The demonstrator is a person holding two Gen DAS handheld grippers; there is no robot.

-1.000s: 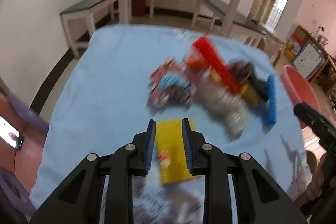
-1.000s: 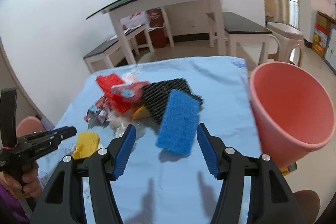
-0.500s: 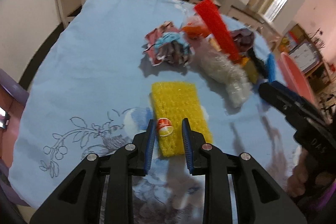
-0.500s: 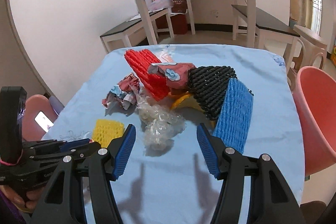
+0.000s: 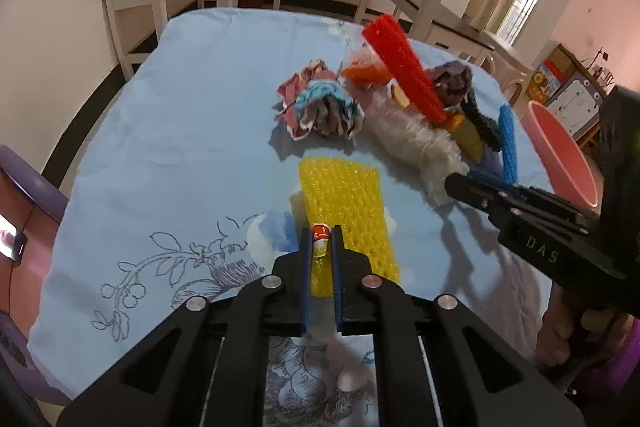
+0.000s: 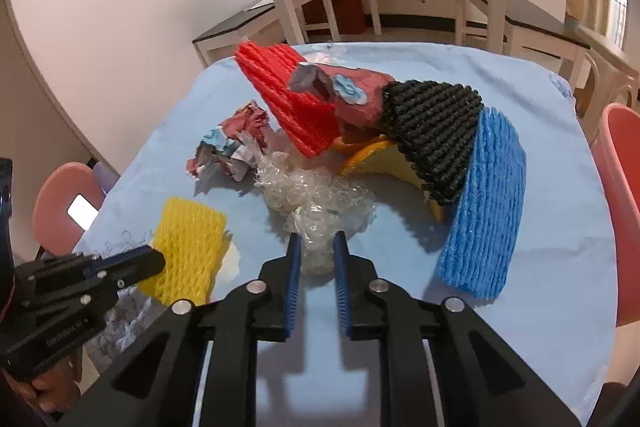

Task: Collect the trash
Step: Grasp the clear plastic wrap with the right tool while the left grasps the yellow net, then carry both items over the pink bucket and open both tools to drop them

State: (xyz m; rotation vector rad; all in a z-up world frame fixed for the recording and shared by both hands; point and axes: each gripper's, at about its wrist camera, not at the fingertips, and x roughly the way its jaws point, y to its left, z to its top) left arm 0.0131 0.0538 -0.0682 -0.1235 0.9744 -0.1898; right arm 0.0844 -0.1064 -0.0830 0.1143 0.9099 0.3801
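Note:
A yellow foam net point(image 5: 344, 195) with a red-and-white sticker lies flat on the light blue tablecloth point(image 5: 192, 115). My left gripper point(image 5: 320, 233) is shut on its near end, pinching it at the sticker. A crumpled wad of clear plastic wrap point(image 6: 316, 199) lies in front of the trash pile. My right gripper point(image 6: 316, 239) has its jaws closing on the near end of that wad, and the blue pads press on it. The right wrist view has the left gripper point(image 6: 152, 261) at the yellow foam net point(image 6: 188, 243). In the left wrist view the right gripper point(image 5: 452, 183) reaches the plastic wrap point(image 5: 412, 139).
Behind the plastic lie a red foam net point(image 6: 292, 95), a black foam net point(image 6: 436, 131), a blue foam net point(image 6: 488, 203), crumpled paper point(image 6: 228, 143) and orange peel point(image 6: 372, 155). A pink bin point(image 5: 560, 151) stands off the table's right edge. A pink stool point(image 6: 60, 203) holds a phone.
My left jaws have closed on the yellow net's near end. My right gripper has come down and forward to the clear plastic, and its jaws have narrowed from wide open onto it.

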